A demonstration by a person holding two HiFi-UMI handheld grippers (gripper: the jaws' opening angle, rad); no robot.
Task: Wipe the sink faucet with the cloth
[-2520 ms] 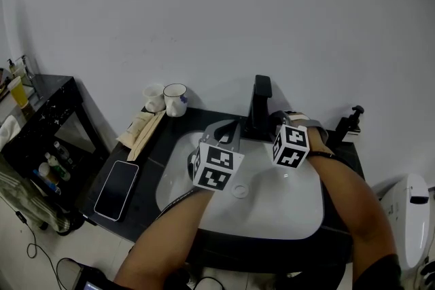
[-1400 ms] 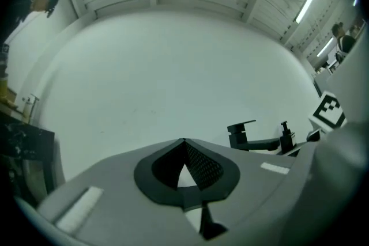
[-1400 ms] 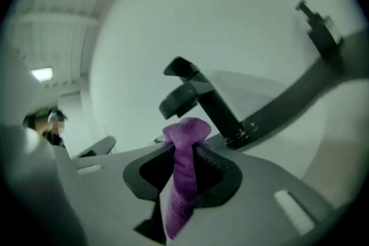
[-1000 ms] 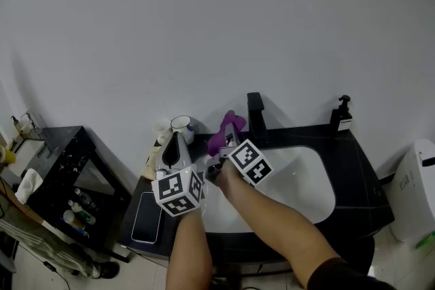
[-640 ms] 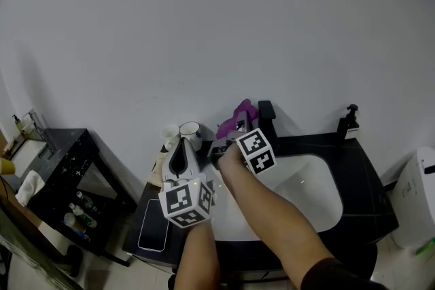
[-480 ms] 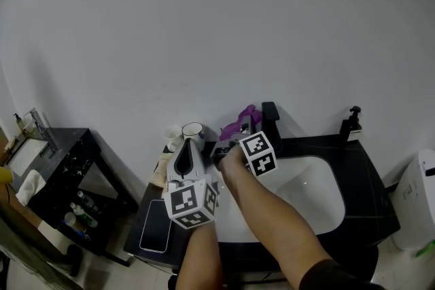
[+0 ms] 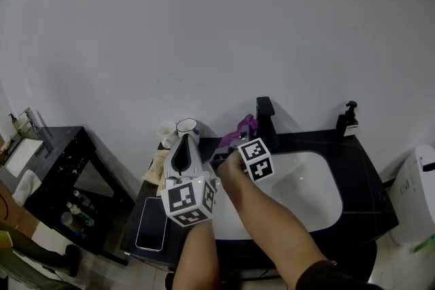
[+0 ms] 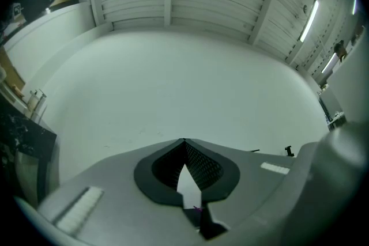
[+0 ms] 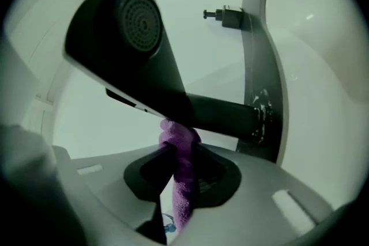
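Your right gripper (image 9: pixel 181 154) pinches the purple fleecy cloth (image 9: pixel 183 193), touching the matte black sink faucet (image 9: pixel 147 52) just ahead. A hard sideways wipe could tug the cloth free. Your left gripper (image 8: pixel 184 144) is closed on nothing.

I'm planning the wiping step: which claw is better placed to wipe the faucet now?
The right. The right claw is shut on the purple cloth, right under the faucet spout. The left claw is shut, empty, facing the wall.
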